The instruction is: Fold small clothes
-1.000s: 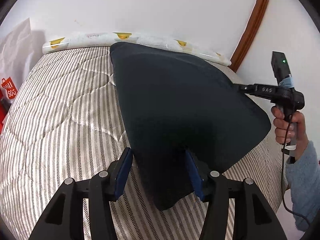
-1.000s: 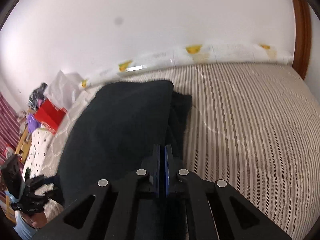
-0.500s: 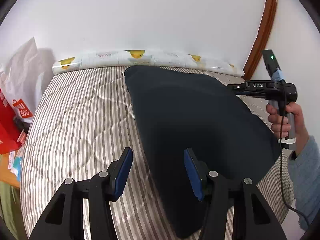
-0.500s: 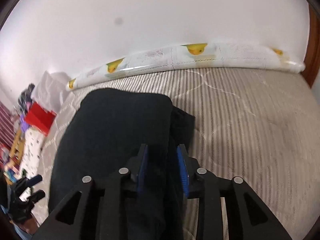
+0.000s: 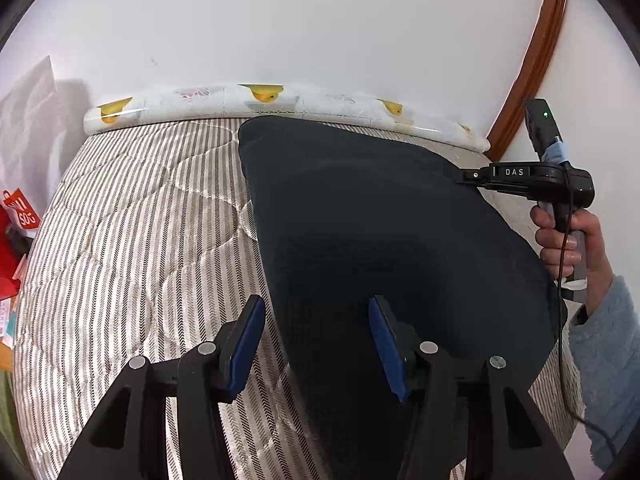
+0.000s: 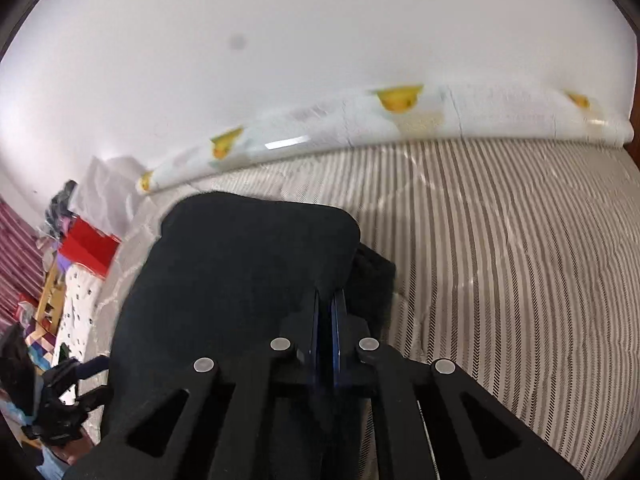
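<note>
The garment point(image 5: 384, 240) is a dark, folded piece lying on my striped bed point(image 5: 132, 240). In the left wrist view it covers the centre and right of the bed, reaching from the near edge toward the far bolster point(image 5: 280, 104). The bolster is white with yellow duck prints and lies along the far edge of the bed against the wall point(image 5: 320, 20).

My left gripper point(image 5: 316, 336) has its blue pads point(image 5: 246, 340) spread wide. The left pad is over the bare striped bed just left of the garment's edge; the right pad is over the dark cloth. Nothing is held between them. I cannot tell whether either pad touches the surface.

My right gripper point(image 6: 324, 316) has its pads pressed together on the right-hand edge of the garment point(image 6: 240, 280), with only a thin gap between them. In the left wrist view the same tool point(image 5: 520, 176) reaches in from the right, its tip at the far right edge of the cloth, held by my right hand point(image 5: 568, 236) in a light blue sleeve.

In the right wrist view a second dark layer point(image 6: 374, 276) shows under and just right of the top fold. The right wrist view is slightly blurred. Red bags point(image 6: 90, 248) and clutter sit beyond the left side of the bed. A brown wooden frame point(image 5: 532, 56) curves at the far right.
</note>
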Available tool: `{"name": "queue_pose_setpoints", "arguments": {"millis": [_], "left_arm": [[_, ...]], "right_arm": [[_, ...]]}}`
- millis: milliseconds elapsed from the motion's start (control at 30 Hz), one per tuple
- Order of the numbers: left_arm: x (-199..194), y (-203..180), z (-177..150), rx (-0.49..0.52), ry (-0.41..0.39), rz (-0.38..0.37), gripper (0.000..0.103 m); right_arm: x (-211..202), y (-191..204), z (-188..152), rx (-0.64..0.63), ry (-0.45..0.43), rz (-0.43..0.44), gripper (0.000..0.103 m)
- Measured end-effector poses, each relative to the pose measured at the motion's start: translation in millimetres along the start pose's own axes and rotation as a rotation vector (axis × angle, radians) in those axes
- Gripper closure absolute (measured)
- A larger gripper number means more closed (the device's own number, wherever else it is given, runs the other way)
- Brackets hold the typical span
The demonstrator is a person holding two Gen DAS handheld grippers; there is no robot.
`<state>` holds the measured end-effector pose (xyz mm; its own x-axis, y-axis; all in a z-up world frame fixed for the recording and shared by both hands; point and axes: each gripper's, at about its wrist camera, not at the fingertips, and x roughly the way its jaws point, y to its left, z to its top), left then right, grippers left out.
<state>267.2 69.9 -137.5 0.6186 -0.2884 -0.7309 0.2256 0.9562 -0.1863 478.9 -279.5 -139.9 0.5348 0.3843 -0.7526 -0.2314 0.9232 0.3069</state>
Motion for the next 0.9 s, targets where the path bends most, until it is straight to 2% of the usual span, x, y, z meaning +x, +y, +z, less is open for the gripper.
{"name": "queue_pose_setpoints", "arguments": {"millis": [67,100,233,300,367,533,633,667,767,833,900], "left_arm": [[-2.5,-0.2,-2.3,0.003,-0.002,0.008,0.051],[-3.4,0.6,-3.3,0.002,-0.001,0.008,0.051],[-6.8,2.8,-7.6,-0.012,-0.003,0.004,0.051],[-9.5,1.7,-11.4,-0.018,-0.007,0.004,0.052],[-12.4,0.5,-14.7,-0.022,-0.011,0.007,0.052],[-18.8,-4.0,-21.3,-0.032,-0.01,0.019,0.052],[-22.2,-8.2,-22.9,-0.037,-0.011,0.033,0.052],[-23.2,-10.1,-23.3,-0.036,-0.014,0.043,0.052],[-26.6,-18.2,-25.8,-0.019,-0.025,0.076,0.052],[-28.3,-22.8,-26.3,-0.009,-0.03,0.094,0.052],[-30.0,-26.2,-26.9,-0.004,-0.032,0.102,0.052]], "right_arm": [[-6.2,2.6,-2.7,-0.002,-0.007,-0.025,0.095],[-13.5,1.9,-5.1,0.009,-0.02,-0.033,0.091],[-44.7,-3.0,-26.9,0.026,-0.034,-0.009,0.085],[-61.3,-5.5,-44.6,0.028,-0.036,0.003,0.074],[-75.7,-5.2,-63.6,0.025,-0.036,0.032,0.068],[-99.3,3.8,-105.8,-0.012,-0.029,0.087,0.065],[-94.3,11.5,-116.7,-0.048,-0.005,0.093,0.065],[-89.0,11.6,-118.2,-0.048,0.009,0.069,0.067],[-79.0,10.0,-122.9,-0.044,0.027,0.067,0.099],[-90.9,10.4,-125.7,-0.07,-0.048,0.031,0.1],[-106.1,6.1,-129.4,-0.048,-0.118,0.034,0.1]]}}
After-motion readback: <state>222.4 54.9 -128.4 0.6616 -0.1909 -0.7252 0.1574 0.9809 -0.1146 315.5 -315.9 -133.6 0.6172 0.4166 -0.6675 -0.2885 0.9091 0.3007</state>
